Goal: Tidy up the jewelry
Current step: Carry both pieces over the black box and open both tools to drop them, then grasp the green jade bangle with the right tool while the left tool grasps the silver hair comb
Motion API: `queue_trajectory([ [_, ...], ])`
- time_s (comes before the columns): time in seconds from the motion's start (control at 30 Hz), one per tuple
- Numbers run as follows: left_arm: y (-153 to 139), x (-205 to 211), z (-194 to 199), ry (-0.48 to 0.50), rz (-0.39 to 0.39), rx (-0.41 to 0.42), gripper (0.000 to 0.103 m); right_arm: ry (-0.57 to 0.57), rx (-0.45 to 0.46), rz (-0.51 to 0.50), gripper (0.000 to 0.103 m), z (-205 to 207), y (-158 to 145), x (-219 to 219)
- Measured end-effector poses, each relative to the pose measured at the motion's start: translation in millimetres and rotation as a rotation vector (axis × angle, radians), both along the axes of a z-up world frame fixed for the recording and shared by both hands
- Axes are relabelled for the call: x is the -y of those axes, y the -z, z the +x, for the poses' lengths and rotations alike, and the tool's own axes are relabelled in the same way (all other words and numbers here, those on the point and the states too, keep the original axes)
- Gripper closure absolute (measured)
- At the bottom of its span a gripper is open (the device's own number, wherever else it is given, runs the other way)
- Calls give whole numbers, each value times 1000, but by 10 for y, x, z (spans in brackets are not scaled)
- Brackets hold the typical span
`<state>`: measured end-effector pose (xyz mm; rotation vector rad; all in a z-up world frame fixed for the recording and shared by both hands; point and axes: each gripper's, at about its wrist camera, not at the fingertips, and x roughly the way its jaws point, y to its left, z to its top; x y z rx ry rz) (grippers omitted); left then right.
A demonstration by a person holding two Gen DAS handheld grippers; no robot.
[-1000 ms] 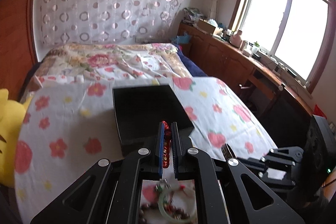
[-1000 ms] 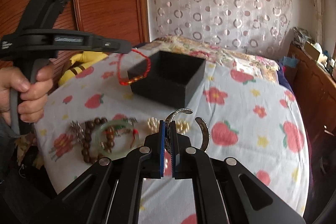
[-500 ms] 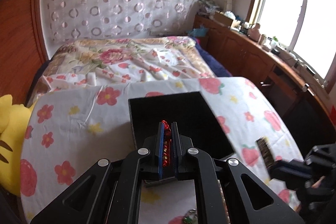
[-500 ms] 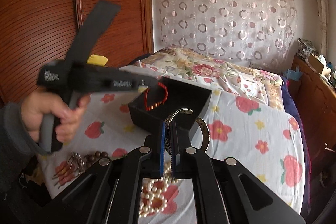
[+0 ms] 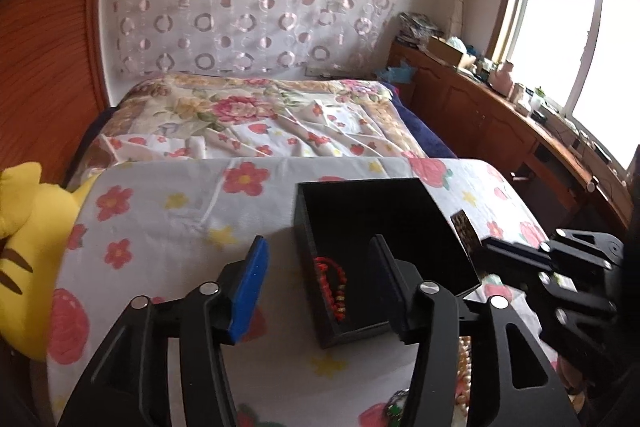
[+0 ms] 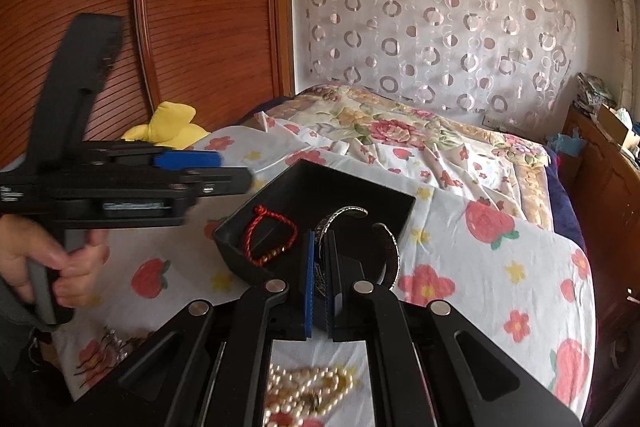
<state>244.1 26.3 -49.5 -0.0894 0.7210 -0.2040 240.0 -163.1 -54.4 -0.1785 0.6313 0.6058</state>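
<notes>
Released since half a second earlier, the red bracelet (image 5: 331, 287) lay inside the black box (image 5: 436, 227) against its near-left wall, and the left gripper (image 5: 318, 255) had spread its fingers wide above it, holding nothing. At the box's near edge, the right gripper (image 6: 319, 247) was clamped on a silver cuff bangle (image 6: 352, 213), with a pearl necklace (image 6: 308, 387) on the floral sheet (image 6: 480, 267) below.
</notes>
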Motion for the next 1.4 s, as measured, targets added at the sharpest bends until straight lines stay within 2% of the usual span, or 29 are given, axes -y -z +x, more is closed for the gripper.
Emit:
queue_trajectory([
  [0.07,-21,-89,-59,-18,0,8,44,1,-6,-1,98,63,22,-49],
  [0.37,-1,-287,-333,-45,29,32,31,-1,-24,-65,100,214,159,-310],
  [0.67,135,-334,-604,-31,36,22,30,8,-47,-61,100,203,206,-328],
  [0.77,196,-307,-743,-24,45,21,25,-4,-40,-50,100,30,165,-271],
  [0.9,293,-292,-958,-6,52,13,25,-44,-41,-32,100,-320,161,-190],
  [1.1,417,-291,-1252,3,66,-4,25,-81,-65,-53,99,-820,326,-137],
  [1.23,478,-265,-1408,4,82,-10,23,-94,-102,-47,99,-1010,440,-97],
  [1.4,530,-213,-1614,16,99,-14,22,-113,-130,-29,86,-1164,511,-84],
])
